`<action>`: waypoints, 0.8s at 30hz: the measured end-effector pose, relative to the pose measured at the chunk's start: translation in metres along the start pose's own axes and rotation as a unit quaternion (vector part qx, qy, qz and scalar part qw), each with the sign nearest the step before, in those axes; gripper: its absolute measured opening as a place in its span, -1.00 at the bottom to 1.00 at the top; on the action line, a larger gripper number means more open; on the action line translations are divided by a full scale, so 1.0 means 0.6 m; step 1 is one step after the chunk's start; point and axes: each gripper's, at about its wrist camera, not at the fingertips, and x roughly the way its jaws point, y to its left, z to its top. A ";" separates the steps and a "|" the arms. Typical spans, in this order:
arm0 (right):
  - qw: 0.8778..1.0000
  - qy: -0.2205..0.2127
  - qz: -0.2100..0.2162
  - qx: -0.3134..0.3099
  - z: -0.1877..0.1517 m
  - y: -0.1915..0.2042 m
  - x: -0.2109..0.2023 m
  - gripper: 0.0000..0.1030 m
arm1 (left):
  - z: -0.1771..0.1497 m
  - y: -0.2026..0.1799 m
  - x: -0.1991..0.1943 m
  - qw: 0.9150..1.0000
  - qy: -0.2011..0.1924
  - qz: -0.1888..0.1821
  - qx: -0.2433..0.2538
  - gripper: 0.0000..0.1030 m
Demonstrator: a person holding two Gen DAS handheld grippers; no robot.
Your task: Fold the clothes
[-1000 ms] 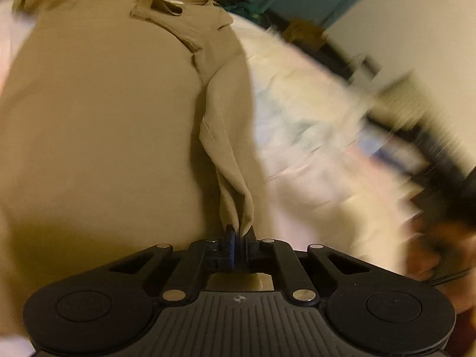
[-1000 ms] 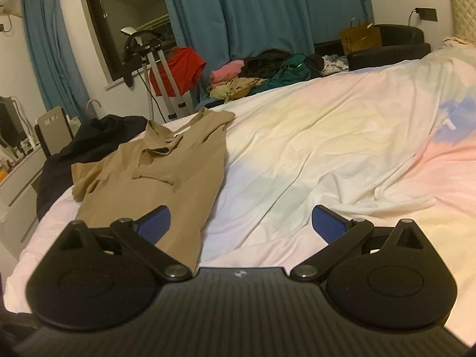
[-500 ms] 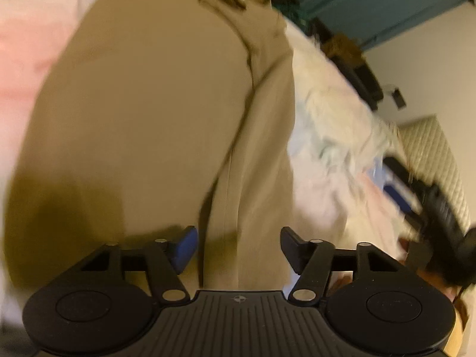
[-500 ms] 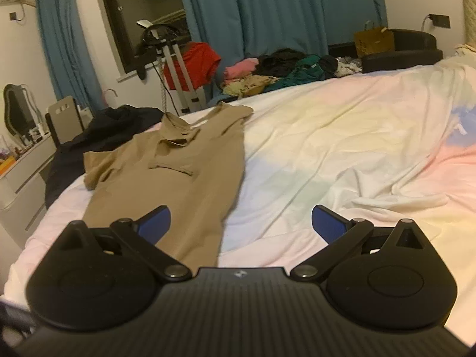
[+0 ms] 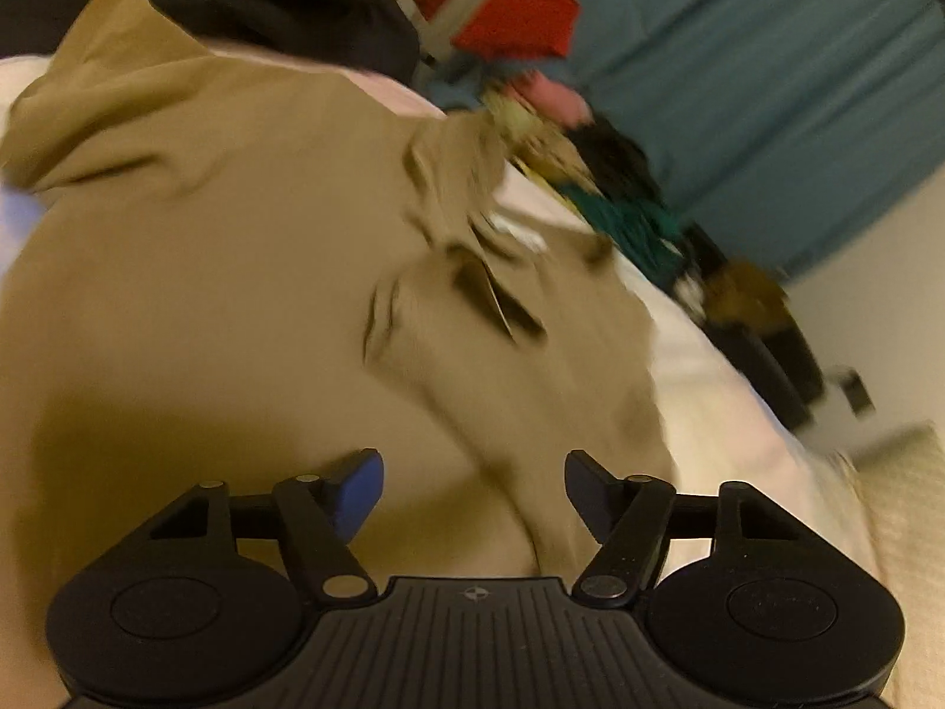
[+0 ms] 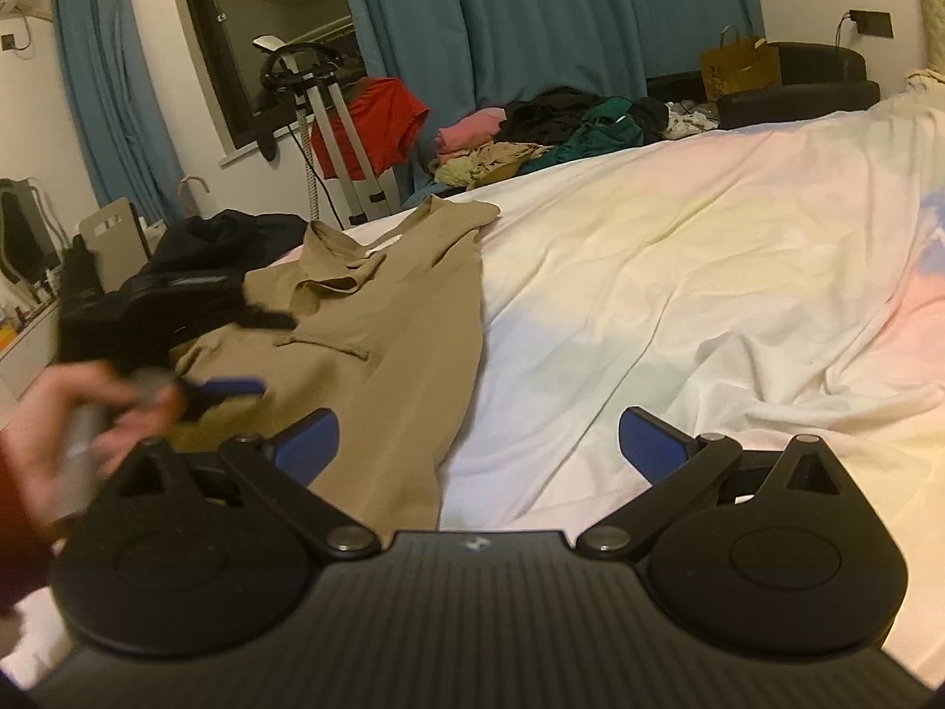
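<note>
- The left gripper (image 5: 472, 493) angles down over the tan shirt (image 5: 236, 307); its fingers (image 5: 357, 487) are opening, with nothing clamped between them.
- The right gripper (image 6: 475, 443) tilts down over the bed (image 6: 679, 295), fingers spread and empty.
- The shirt lies flat along the bed's left edge.
- A hand (image 6: 65, 431) carries the left gripper there.

Tan shirt (image 6: 378, 348) flat (part-folded) on bed.
</note>
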 end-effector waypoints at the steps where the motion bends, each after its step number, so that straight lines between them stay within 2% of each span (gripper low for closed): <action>1: 1.000 0.000 -0.001 0.004 0.001 -0.003 0.007 1.00 | 0.009 0.000 0.018 1.000 -0.010 0.006 -0.006 0.32; 3: 1.000 0.003 -0.002 0.012 0.001 -0.009 0.022 1.00 | 0.017 -0.004 0.038 0.999 -0.032 0.016 0.002 0.18; 5: 1.000 0.008 -0.001 0.021 0.001 -0.015 0.035 1.00 | 0.021 -0.016 0.046 0.998 -0.047 0.037 0.029 -0.49; 7: 0.999 0.014 0.002 0.030 0.000 -0.021 0.046 1.00 | 0.025 -0.025 0.049 0.996 -0.055 0.041 0.048 -0.91; 9: 0.999 0.018 0.006 0.037 -0.002 -0.023 0.054 1.00 | 0.028 -0.043 0.041 0.994 -0.074 0.019 0.081 -0.91; 10: 0.999 0.021 0.009 0.040 -0.003 -0.024 0.058 1.00 | 0.030 -0.058 0.034 0.989 -0.093 0.023 0.111 -0.92; 13: 0.999 0.022 0.014 0.042 -0.005 -0.022 0.066 1.00 | 0.047 -0.094 0.022 0.971 -0.143 0.071 0.176 -0.92; 14: 0.999 0.022 0.016 0.041 -0.005 -0.022 0.068 1.00 | 0.052 -0.101 0.028 0.966 -0.151 0.096 0.188 -0.91; 18: 0.999 0.023 0.020 0.039 -0.007 -0.021 0.071 1.00 | 0.055 -0.102 0.068 0.945 -0.148 0.186 0.226 -0.90; 19: 0.999 0.022 0.019 0.039 -0.007 -0.021 0.069 1.00 | 0.053 -0.097 0.077 0.944 -0.140 0.195 0.225 -0.87; 21: 0.999 0.016 0.018 0.036 -0.005 -0.020 0.066 1.00 | 0.051 -0.080 0.076 0.954 -0.114 0.182 0.210 -0.77; 23: 0.999 0.009 0.020 0.031 -0.002 -0.018 0.062 1.00 | 0.040 -0.064 0.058 0.965 -0.091 0.155 0.190 -0.38; 24: 0.999 0.006 0.023 0.027 -0.002 -0.016 0.060 1.00 | 0.034 -0.059 0.047 0.970 -0.079 0.140 0.183 -0.30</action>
